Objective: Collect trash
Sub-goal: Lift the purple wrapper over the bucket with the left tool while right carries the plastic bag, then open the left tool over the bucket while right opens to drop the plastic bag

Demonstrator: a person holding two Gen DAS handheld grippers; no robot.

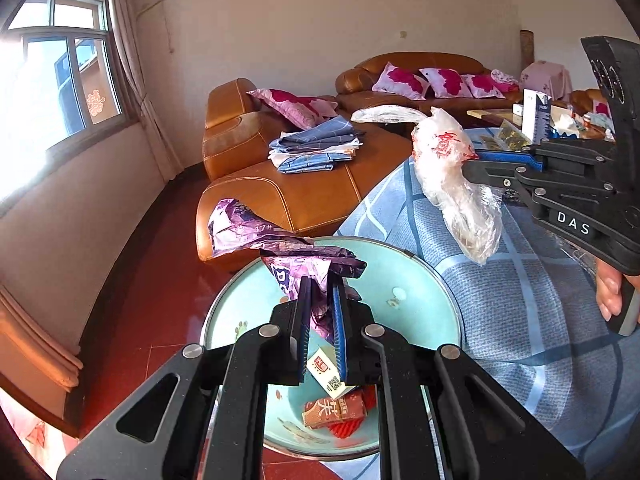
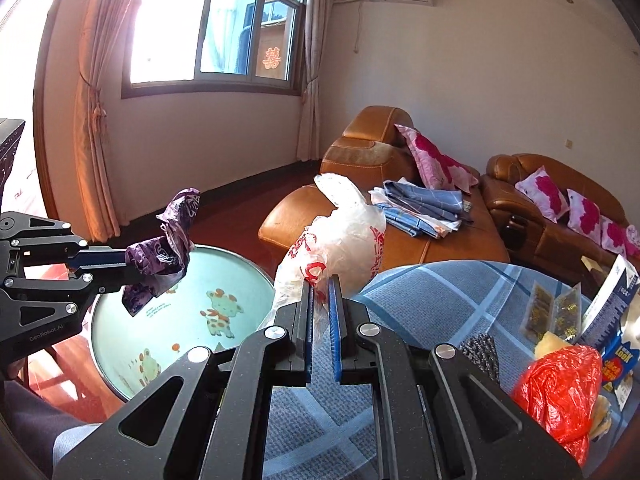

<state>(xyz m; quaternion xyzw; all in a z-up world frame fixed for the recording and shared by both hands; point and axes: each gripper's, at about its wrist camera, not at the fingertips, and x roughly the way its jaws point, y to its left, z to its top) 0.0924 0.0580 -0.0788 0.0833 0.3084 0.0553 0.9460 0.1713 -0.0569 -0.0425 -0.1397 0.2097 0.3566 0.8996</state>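
the left gripper (image 1: 320, 280) is pinching a crumpled purple wrapper (image 1: 256, 236), its jaws pressed nearly together on a bunched fold, and holds it in the air over the round teal basin (image 1: 432, 304). the right gripper (image 2: 320, 284) is clamped the same way on a clear plastic bag with red print (image 2: 340, 240), which hangs above the blue checked cloth (image 2: 440, 300) just beside the basin.

both pieces look nearly weightless and entirely limp: the wrapper flops over the fingertips and sticks out to one side, and the bag droops in a long tail below the grip, as the left wrist view shows. thin film like this is slick, so a pinch on a single layer could slide out; a grip on a gathered wad, as both appear to have now, should hold better. nothing here is fragile, so a firm squeeze costs nothing. on release the film may cling to the pads or drift rather than drop straight.

the basin already holds a small white carton (image 1: 328, 376) and a brown and red packet (image 1: 336, 412), stiffer things that would take a grip across their flat sides. on the cloth to the right lie a red plastic bag (image 2: 560, 392), gold sachets (image 2: 556, 312) and a blue and white box (image 2: 612, 312); whether those all count as trash i cannot tell, as that edge of the view is badly warped.
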